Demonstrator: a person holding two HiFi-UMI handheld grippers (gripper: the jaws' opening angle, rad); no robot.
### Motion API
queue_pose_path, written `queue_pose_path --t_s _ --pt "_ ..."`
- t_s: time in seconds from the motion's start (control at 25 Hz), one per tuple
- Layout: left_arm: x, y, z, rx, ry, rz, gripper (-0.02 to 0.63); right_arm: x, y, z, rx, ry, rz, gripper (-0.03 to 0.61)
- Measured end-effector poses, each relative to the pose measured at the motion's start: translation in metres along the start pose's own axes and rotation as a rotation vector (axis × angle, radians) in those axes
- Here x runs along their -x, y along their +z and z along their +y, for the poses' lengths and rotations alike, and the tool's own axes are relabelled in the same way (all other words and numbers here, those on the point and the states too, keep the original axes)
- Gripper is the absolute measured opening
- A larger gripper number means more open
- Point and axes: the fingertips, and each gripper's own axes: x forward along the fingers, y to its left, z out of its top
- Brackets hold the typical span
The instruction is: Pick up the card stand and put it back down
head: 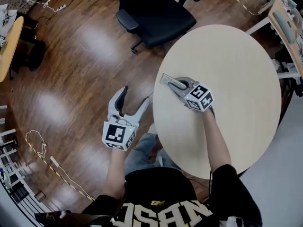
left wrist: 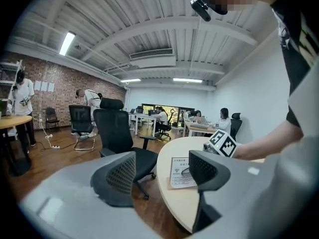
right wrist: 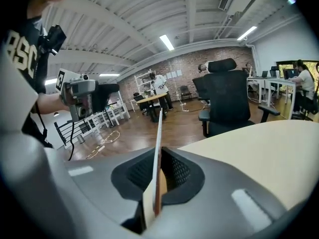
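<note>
- Gripping the card stand (head: pixel 166 81) in the right claw (head: pixel 174 84), jaws closed flat on both faces of the thin sheet, with its pale wooden foot wedged between the ribbed pads in the right gripper view.
- Holding that stand at the left edge of the round beige worktop (head: pixel 236 79), roughly halfway along that edge. Upright and edge-on along the claw, printed face turned outward past the rim toward the left claw (head: pixel 135 96).
- Cannot tell whether the foot rests on the worktop or hangs just clear of it.
- Hovering off the worktop with the left claw, out over the dark wooden floor (head: pixel 71 79) just beside the left edge, jaws partly apart and nothing between them.
- Looking along the left claw's jaws: white printed card framed in the gap, yet well beyond the pads and untouched by them, with the right claw's marker cube just behind it.
- Seen beyond the far-left edge of the worktop: a black office chair (head: pixel 156 13) on the floor, apart from both claws.
- Lying on the floor to the person's left: a pale loose cable (head: pixel 40 148), well apart from the worktop.
- Visible in the background of the gripper views: several people (left wrist: pixel 224 119), seated or standing, too small to make out further.
</note>
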Motion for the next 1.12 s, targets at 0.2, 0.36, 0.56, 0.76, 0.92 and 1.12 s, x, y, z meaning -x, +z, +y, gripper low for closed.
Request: queue_pose_path --t_s 0.2,0.36,0.56,0.76,0.92,1.12 --pt "-0.007 -0.011 -0.006 0.0 -0.03 0.003 0.331 -0.007 -0.006 -0.002 -0.025 -0.001 -0.024 0.021" --pt "0.0 -0.013 -0.01 0.005 -0.042 -0.009 0.331 -0.001 0.0 0.001 -0.041 -0.028 -0.053 0.064" --pt "0.018 0.002 -0.02 -0.011 -0.057 -0.043 0.331 0.034 0.013 0.013 -0.038 -0.128 -0.08 0.224" --pt "0.053 0.028 -0.046 -0.039 -0.062 -0.113 0.331 0.098 0.032 0.054 0.013 -0.256 -0.148 0.241" --pt "0.09 0.036 -0.083 -0.042 -0.064 -0.158 0.331 0.152 0.038 0.11 0.038 -0.345 -0.241 0.242" --pt "0.139 0.036 -0.132 -0.043 -0.085 -0.171 0.31 0.198 0.035 0.202 0.024 -0.407 -0.366 0.244"
